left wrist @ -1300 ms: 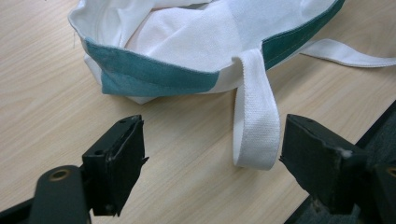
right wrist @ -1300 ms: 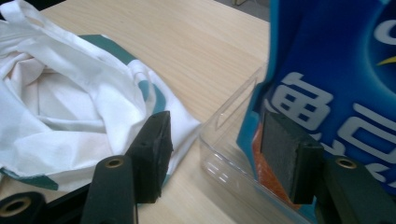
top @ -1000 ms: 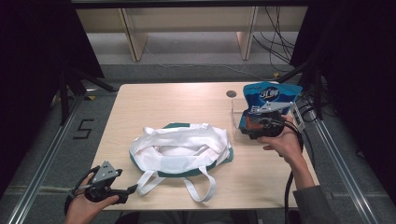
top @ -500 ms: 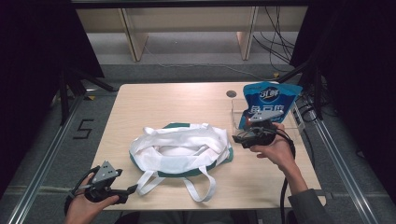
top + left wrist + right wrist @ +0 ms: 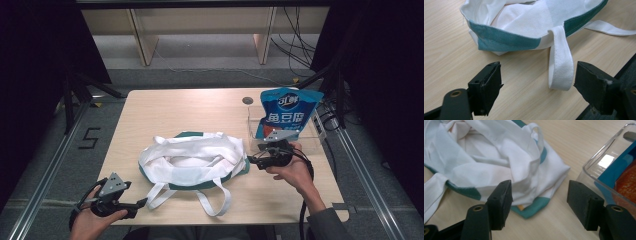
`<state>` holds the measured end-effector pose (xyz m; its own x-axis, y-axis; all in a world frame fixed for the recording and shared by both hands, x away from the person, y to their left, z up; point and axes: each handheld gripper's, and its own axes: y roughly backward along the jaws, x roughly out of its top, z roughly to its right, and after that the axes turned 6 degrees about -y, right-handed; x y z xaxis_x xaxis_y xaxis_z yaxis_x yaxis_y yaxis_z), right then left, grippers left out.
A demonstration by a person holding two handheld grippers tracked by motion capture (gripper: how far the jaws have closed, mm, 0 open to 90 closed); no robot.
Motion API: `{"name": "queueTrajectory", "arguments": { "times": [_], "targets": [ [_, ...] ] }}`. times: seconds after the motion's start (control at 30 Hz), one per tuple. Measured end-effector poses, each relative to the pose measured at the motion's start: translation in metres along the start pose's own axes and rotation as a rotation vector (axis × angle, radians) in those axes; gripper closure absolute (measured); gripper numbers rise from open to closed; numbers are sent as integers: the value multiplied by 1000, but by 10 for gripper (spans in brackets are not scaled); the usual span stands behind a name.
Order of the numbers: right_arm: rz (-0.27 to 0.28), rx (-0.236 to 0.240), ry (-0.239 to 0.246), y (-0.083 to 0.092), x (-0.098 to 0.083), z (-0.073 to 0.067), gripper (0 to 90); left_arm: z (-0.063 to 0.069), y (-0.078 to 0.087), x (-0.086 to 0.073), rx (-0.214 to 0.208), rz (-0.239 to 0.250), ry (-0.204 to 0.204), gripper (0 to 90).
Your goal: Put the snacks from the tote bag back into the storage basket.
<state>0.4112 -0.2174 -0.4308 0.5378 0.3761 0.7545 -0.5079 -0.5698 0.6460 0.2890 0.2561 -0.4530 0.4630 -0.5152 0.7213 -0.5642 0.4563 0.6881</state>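
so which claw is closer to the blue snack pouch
Right. The right claw sits just in front of the blue snack pouch in its clear bin; the left claw is at the opposite near corner.

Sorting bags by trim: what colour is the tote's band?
Green, on the white tote; clearest in the left gripper view.

Left tongs [image 5: 142, 202]: your black pair, a grey three-cornered plate on top.
Right tongs [image 5: 250, 161]: black too, with a grey plate and a black cable trailing.
Jaws: blocky black pads, brass-coloured pivot screws.
Sleeve [image 5: 325, 225]: yours is grey.
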Motion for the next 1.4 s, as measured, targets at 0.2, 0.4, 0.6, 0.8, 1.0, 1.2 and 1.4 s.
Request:
{"name": "queueTrajectory", "arguments": {
  "times": [0.2, 0.4, 0.6, 0.8, 1.0, 1.2, 1.4],
  "targets": [
    [-34, 14, 1, 4, -5, -3, 361, 0, 0, 0, 1, -1, -1, 208],
    [-50, 25, 0, 6, -15, -8, 354, 0, 0, 0, -1, 1, 1, 208],
    [-35, 35, 12, 11, -24, -17, 339, 0, 0, 0, -2, 0, 3, 208],
    [-70, 40, 9, 16, -34, -27, 309, 0, -1, 0, -2, -1, 3, 208],
    [-61, 24, 3, 18, -44, -36, 266, 0, -1, 0, -1, -2, 3, 208],
    [-53, 4, -26, 23, -52, -39, 244, -1, 0, 0, 6, -9, -21, 208],
    [-72, -15, -29, 30, -63, -42, 238, 0, 0, 0, -1, -8, -18, 208]
  ]
}}
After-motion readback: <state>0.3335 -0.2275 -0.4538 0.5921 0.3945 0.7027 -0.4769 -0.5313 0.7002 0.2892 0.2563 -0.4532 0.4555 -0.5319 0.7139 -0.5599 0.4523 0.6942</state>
